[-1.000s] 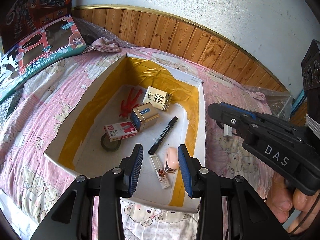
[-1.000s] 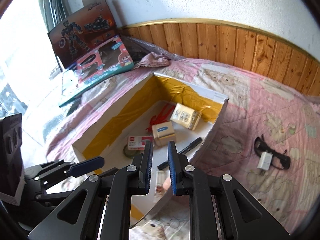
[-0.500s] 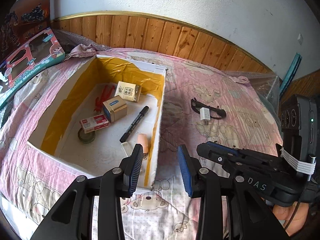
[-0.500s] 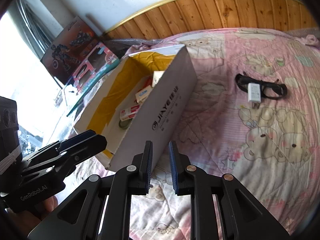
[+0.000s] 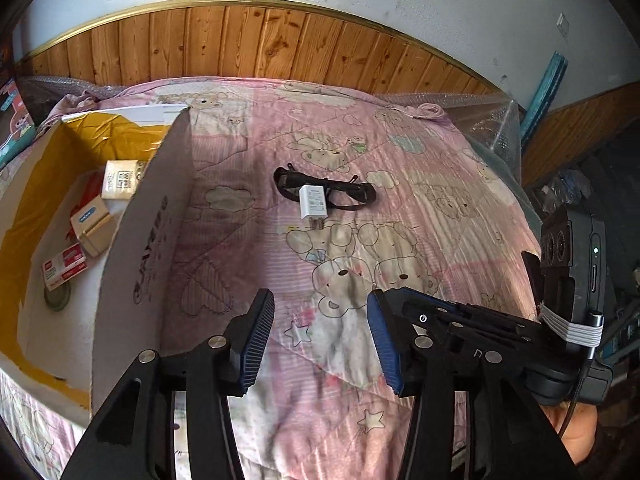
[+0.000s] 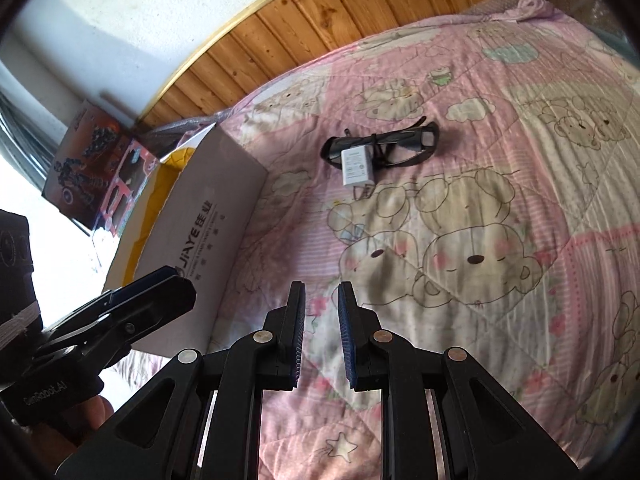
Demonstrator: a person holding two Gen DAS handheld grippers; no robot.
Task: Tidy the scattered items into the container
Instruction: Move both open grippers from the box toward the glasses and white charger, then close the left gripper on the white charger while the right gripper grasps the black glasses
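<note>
The cardboard box (image 5: pixel 132 248) sits at one side of the pink quilt (image 5: pixel 420 208), its tall white outer wall printed with lettering and its inside lined with yellow tape. Away from that wall the quilt runs wide and bare, all the way to the wooden panelling (image 5: pixel 280 40) behind and to the crinkled plastic wrap (image 5: pixel 492 120) at the far corner. Nothing stands between the box wall and the one loose pile out on the quilt.

That pile is a small white charger plug (image 5: pixel 313 201), a flat block with its two metal prongs pointing back toward the grippers, lying on top of a pair of dark-framed glasses (image 5: pixel 352 196). The plug touches the frame near one lens; the glasses stretch away from the box. The pile lies well clear of the box wall, out past its far corner.

Inside the box I can see a cream carton (image 5: pixel 120 180), a small tin with a blue label (image 5: pixel 94 226), a red-and-white staple packet (image 5: pixel 64 270) and a tape roll (image 5: pixel 58 300).

The left gripper (image 5: pixel 320 340) hangs over the quilt just beside the box wall, fingers spread wide, holding nothing. The right gripper (image 6: pixel 321 336) is next to it, farther from the box, its blue pads drawn close with a narrow slit between them, empty too. The plug and glasses lie ahead of both, well apart from the fingertips.
</note>
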